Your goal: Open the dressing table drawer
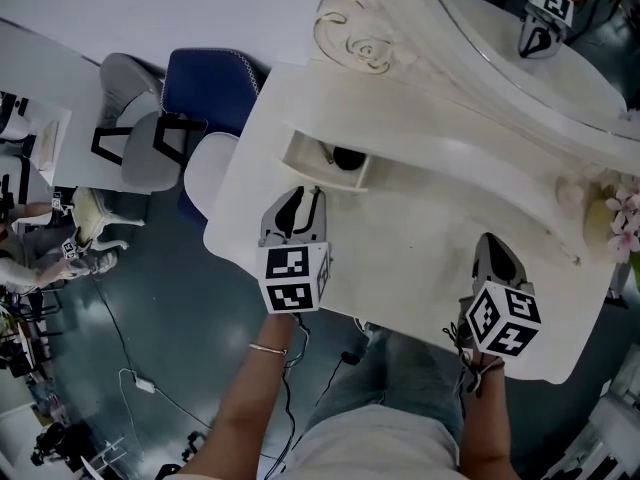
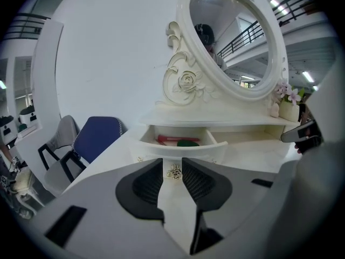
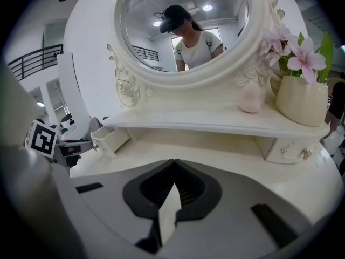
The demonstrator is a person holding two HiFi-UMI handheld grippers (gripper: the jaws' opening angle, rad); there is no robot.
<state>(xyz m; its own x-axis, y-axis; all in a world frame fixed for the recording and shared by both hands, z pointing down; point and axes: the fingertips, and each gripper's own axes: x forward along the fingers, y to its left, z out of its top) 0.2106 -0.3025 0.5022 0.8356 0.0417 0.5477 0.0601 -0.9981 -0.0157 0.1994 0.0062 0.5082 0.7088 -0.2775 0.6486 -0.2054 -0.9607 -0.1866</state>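
Head view: drawer (image 1: 322, 177) stands pulled out at the dressing table's (image 1: 420, 238) left side, with the left gripper (image 1: 300, 196) at its front and the right gripper (image 1: 492, 240) idle over the tabletop. Left gripper view: jaws parted, gold knob (image 2: 173, 172) in the gap, pads apparently clear of it. A red item (image 2: 168, 140) and a green item (image 2: 187, 142) lie inside. Right gripper view: jaws closed together, empty. Judgement: the drawer is open and the release is in hand. Next, back the left gripper straight off the knob.

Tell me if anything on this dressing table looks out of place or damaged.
Nothing looks spilled, askew or damaged. Only the left drawer stands pulled out, with a red item and a green item inside; the right drawer is shut.
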